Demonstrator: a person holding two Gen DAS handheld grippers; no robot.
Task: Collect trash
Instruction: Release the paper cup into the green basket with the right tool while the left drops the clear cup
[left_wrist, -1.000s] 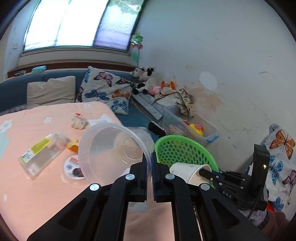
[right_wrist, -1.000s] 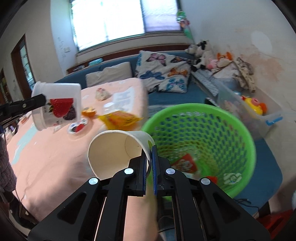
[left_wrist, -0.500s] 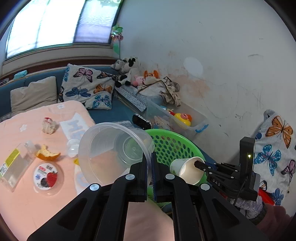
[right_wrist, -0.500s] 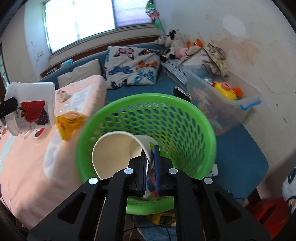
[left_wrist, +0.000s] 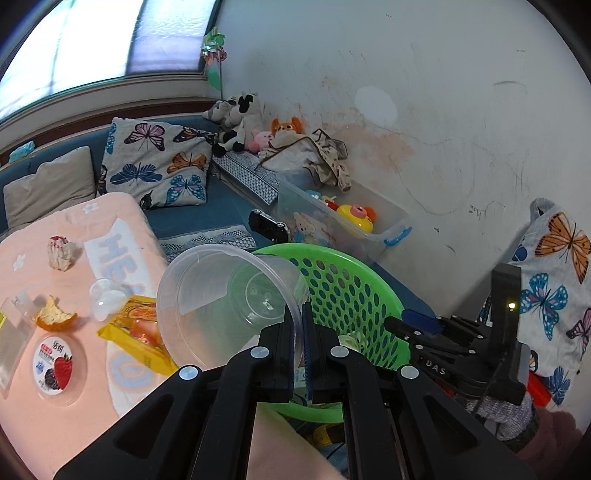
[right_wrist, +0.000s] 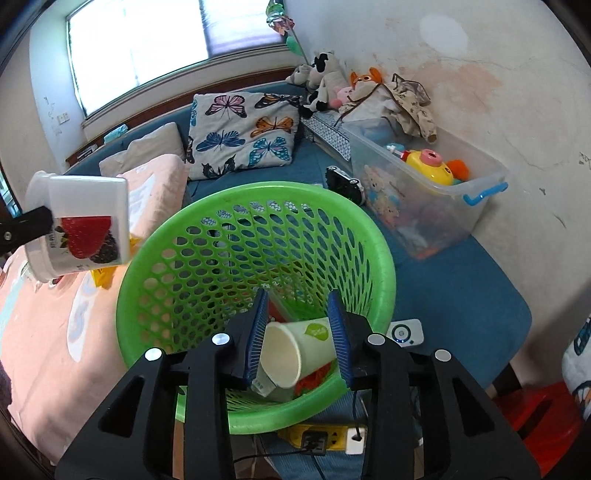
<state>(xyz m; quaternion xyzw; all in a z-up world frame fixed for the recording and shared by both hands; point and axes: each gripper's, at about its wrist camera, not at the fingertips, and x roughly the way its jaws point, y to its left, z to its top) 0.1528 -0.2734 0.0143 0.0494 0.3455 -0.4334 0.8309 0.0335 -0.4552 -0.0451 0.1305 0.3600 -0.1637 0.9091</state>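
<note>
- Paper cup lies on its side at the bottom of the green perforated basket, mouth toward the camera, on top of red scraps and a piece of printed paper; that piece of trash counts as collected.
- Right tongs stand wide above it, blue pads on either side of the cup with nothing between them touching.
- Yogurt tub, white outside with a strawberry picture, hangs tilted just left of the basket rim; in the left wrist view the left tongs are closed tight on its rim, and the tub looks clear and empty inside.
- Judging from this, the tub is the next item to go in; it is near the basket but not over the opening yet.
- Left on the pink blanket: a yellow snack wrapper, a round strawberry-printed lid, an orange peel, a small clear plastic cup, a clear packet at the left edge, and a crumpled red-and-white scrap farther back.
- Overall the job seems well under half done, with several light, flat pieces to pick up.
</note>
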